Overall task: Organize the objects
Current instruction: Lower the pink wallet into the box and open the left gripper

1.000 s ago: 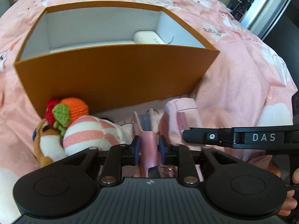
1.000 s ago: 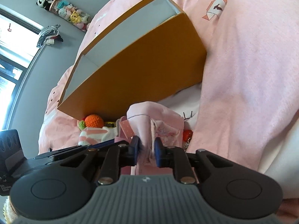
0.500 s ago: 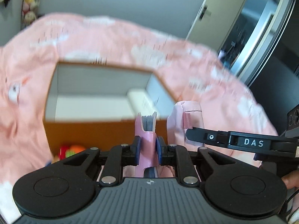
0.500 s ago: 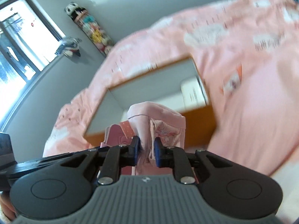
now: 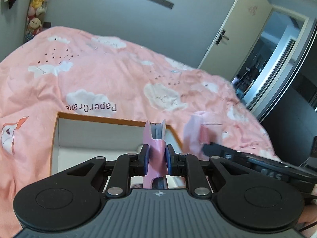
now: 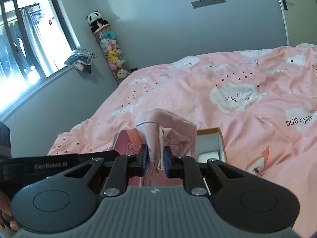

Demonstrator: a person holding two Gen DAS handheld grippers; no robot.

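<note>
Orange box (image 5: 99, 119), white inside, sits on pink duvet (image 5: 103, 75), open top up. L gripper (image 5: 155, 159) clenched on pink booklet-like item (image 5: 154, 150), blue-grey page edges showing at top; held above box's near-R part. Just R of it: pink cloth pouch (image 6: 158, 127), pinched in R gripper (image 6: 155, 158), jaws tight on fabric, beside box's R corner. Grippers close, side by side.

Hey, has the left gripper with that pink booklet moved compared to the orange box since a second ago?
Yes. The left gripper, shut on the pink booklet, has risen: the orange box, whose front wall stood above it, now lies below, its inside in view.
</note>
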